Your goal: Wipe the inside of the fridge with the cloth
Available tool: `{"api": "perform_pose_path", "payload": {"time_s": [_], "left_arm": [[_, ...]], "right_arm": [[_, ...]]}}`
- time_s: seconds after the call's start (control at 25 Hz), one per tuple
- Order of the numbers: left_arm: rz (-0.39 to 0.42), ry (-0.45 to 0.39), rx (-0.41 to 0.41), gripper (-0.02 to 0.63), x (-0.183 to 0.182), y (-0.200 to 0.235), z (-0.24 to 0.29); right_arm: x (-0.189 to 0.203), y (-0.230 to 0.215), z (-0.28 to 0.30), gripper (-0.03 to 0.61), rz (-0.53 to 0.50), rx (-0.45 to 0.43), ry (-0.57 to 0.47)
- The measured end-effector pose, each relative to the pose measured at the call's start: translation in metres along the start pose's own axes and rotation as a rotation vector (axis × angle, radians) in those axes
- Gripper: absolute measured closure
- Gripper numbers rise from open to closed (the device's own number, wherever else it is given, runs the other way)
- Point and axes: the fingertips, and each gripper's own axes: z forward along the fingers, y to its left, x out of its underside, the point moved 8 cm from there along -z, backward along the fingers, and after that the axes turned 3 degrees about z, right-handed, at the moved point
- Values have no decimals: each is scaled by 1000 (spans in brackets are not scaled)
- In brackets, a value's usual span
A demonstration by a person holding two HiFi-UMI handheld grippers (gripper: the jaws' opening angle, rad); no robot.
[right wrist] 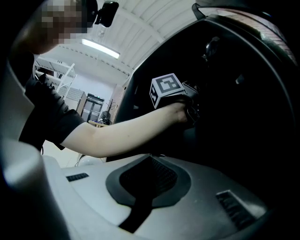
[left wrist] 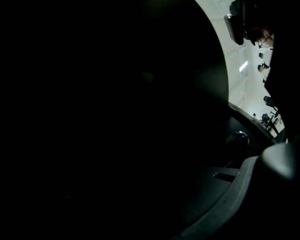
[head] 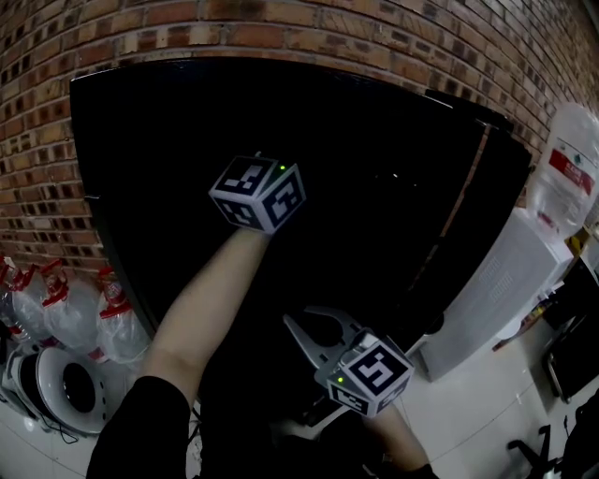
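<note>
Black fridge (head: 374,243), brick wall (head: 281,28) behind, water dispenser (head: 505,281) beside

A workshop-like hall is suggested: a brick wall (head: 281,28) is seen behind the fridge (head: 374,234), a water dispenser (head: 510,281) at right, and water bottles (head: 56,309) stored on the floor (head: 487,402) at left.

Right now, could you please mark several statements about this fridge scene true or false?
The right gripper has its jaws together, with nothing between them. True.
The wall behind the black fridge is white tile. False: it is a brick wall.
A water dispenser stands at the fridge's right in the head view. True.
The left gripper sits lower in the head view than the right. False: it is higher.
</note>
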Motion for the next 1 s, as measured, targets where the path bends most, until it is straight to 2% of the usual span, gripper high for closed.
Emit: {"api": "perform_pose_path", "payload": {"time_s": [0.16,0.4,0.56,0.64,0.76,1.0], "left_arm": [[-45,12,-44,565,10,14,5],[12,42,-81,565,16,26,17],[26,97,-117,565,31,38,26],[27,130,-98,565,45,40,31],[20,134,-52,567,61,37,40],[-63,114,-63,568,69,42,46]], "right_arm": [[-1,-1,1,575,3,-3,-8],[1,-3,4,575,3,-7,-6],[1,-6,7,575,4,-5,-3],[1,-7,8,575,5,-1,-4],[0,-7,9,575,6,1,-9],[4,-5,8,575,17,5,-2]]}}
